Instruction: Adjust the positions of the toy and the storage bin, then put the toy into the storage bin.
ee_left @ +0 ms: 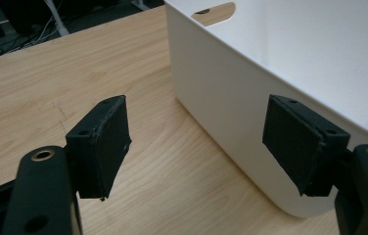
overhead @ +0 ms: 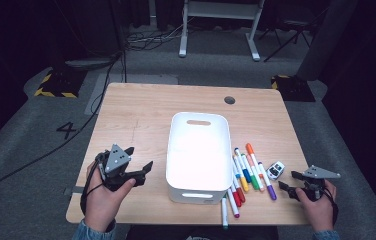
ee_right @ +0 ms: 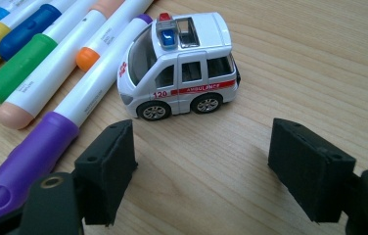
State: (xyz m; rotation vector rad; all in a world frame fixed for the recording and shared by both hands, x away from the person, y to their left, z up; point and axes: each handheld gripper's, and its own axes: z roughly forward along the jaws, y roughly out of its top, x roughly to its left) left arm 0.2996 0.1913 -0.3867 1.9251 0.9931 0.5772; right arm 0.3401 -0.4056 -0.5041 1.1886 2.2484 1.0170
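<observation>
Right gripper view: right claw (ee_right: 201,171) spread wide, nothing between the pads, aimed at a toy ambulance (ee_right: 179,66) standing on the tabletop (ee_right: 294,58) just beyond the jaws; a purple marker (ee_right: 50,132) lies just left of it, beside orange and green ones. High view adds layout: ambulance (overhead: 275,170) right of the marker row, near right of the white bin (overhead: 198,155). Bin interior too washed out to tell contents. Left gripper view: left claw (ee_left: 196,142) open, empty, beside the bin wall (ee_left: 221,103).
</observation>
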